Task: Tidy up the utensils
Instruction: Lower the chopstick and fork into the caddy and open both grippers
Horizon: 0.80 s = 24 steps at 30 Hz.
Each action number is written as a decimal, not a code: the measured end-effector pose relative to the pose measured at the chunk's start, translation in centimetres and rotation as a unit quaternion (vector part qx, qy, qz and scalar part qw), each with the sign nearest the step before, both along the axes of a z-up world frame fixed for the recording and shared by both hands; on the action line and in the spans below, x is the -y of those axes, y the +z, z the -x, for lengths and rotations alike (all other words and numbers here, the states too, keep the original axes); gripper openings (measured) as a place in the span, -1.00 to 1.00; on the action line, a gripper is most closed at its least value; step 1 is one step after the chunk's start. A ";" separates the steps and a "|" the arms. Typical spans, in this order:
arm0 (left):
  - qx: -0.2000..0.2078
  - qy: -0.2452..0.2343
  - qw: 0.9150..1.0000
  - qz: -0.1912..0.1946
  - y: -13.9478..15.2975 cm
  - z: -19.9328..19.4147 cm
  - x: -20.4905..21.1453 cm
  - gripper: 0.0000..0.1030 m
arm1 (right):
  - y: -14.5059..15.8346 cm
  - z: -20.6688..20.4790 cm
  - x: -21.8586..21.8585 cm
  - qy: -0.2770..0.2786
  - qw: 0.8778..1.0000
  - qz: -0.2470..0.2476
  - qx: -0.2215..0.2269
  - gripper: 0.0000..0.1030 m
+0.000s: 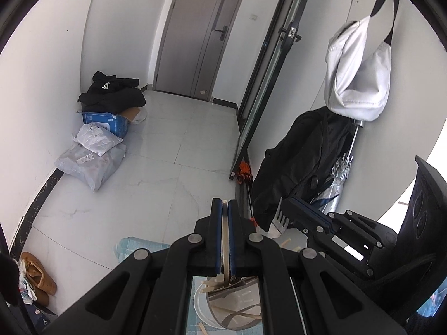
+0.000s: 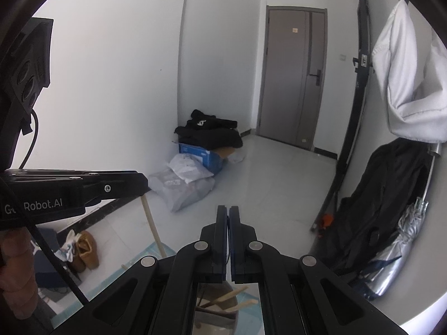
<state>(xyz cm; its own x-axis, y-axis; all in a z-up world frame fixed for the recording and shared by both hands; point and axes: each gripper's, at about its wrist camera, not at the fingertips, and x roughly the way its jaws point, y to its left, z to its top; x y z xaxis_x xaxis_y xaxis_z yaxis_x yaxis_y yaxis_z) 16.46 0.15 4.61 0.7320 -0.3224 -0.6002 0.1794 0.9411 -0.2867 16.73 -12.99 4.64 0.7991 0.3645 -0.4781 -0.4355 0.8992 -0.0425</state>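
- Reading the left wrist view first: the left gripper (image 1: 225, 203) has its tongs pinched narrow on a flat, pale wooden utensil (image 1: 225, 237), which sits edge-on between the blue pads.
- Its lower end runs down towards a white tub (image 1: 198, 298) near the bottom of the view. Other wooden pieces (image 1: 212, 287) lie crossed inside the tub.
- The tub stands on a blue checked cloth (image 1: 128, 247).
- To the right, and just beside, is the right gripper (image 1: 283, 203), with its tongs clamped on a metal fork (image 1: 279, 219). The tines show below the tips.
- Right wrist view: the right gripper (image 2: 227, 209) shows jaws narrowed to a slit. The fork can hardly be made out here, with only a thin dark line between the pads.
- The left gripper (image 2: 145, 182) reaches in from the left. Its wooden utensil (image 2: 151, 220) hangs from the tip, slanting down and to the right towards the cloth.
- Wooden pieces (image 2: 234, 293) in the tub show through the gap under the jaws.
- Judgement: both items are held above the tub and not yet set down. This looks like the placing step, somewhere mid-task.
- To do it well, lower one tool at a time so that the grippers do not collide.
- Aim each tip at an open gap between the crossed pieces, keep the tool near upright, and let go only once its end rests on something.
- Risk: the fork is gripped close to its tines, so it may swing on release.
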 end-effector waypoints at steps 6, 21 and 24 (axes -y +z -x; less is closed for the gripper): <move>-0.013 -0.007 1.000 -0.005 -0.9 0.1 -0.1 -0.98 | -1.2 -0.6 1.0 0.004 0.999 -0.028 -0.039 -0.97; -0.034 -0.044 0.998 0.000 -2.2 0.4 0.7 -0.99 | -1.9 -0.4 1.7 0.027 0.994 -0.064 -0.081 -0.95; -0.038 -0.050 0.998 0.005 -2.4 0.6 0.8 -0.99 | -2.1 0.0 1.2 0.037 0.994 -0.055 -0.082 -0.95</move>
